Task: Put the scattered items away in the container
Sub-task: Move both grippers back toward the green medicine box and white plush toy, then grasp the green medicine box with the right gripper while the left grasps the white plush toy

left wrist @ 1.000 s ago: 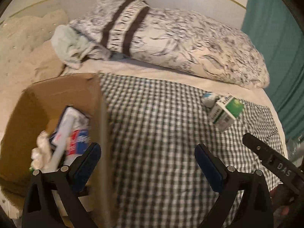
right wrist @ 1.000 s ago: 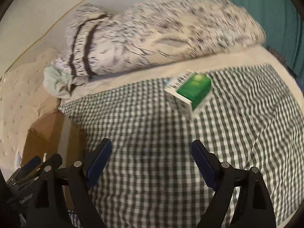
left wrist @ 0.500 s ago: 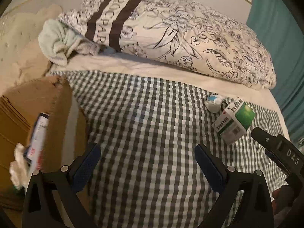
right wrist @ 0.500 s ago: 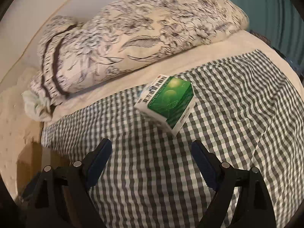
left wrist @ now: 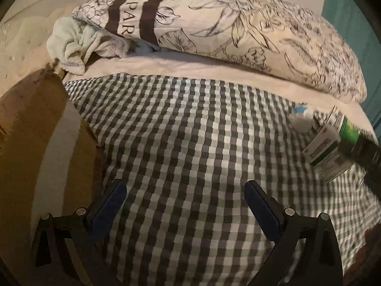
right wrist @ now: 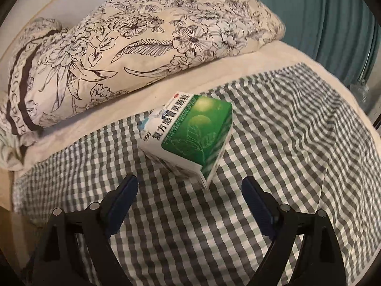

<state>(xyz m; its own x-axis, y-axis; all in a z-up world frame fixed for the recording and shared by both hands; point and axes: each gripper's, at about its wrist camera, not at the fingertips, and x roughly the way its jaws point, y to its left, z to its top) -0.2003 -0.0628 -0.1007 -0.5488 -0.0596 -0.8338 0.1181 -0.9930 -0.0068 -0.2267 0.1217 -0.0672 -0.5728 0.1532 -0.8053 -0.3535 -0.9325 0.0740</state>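
A green and white medicine box [right wrist: 190, 138] lies on the checked cloth [right wrist: 273, 166], just ahead of my open, empty right gripper [right wrist: 189, 190]. The box also shows at the right of the left wrist view [left wrist: 331, 150], partly behind the dark right gripper [left wrist: 366, 152]. A small white and blue item [left wrist: 301, 119] lies just behind the box; its edge shows in the right wrist view [right wrist: 147, 121]. The brown cardboard box [left wrist: 35, 143] stands at the left; its inside is hidden. My left gripper [left wrist: 184, 197] is open and empty over the cloth.
A floral pillow [left wrist: 238, 31] lies across the back of the bed, also in the right wrist view [right wrist: 142, 40]. A pale green towel [left wrist: 78, 47] is bunched at its left end. A teal curtain [right wrist: 321, 16] hangs at the right.
My right gripper has moved forward to the medicine box, which now sits close before its fingers. My left gripper has swung right, away from the cardboard box, whose contents have left view.
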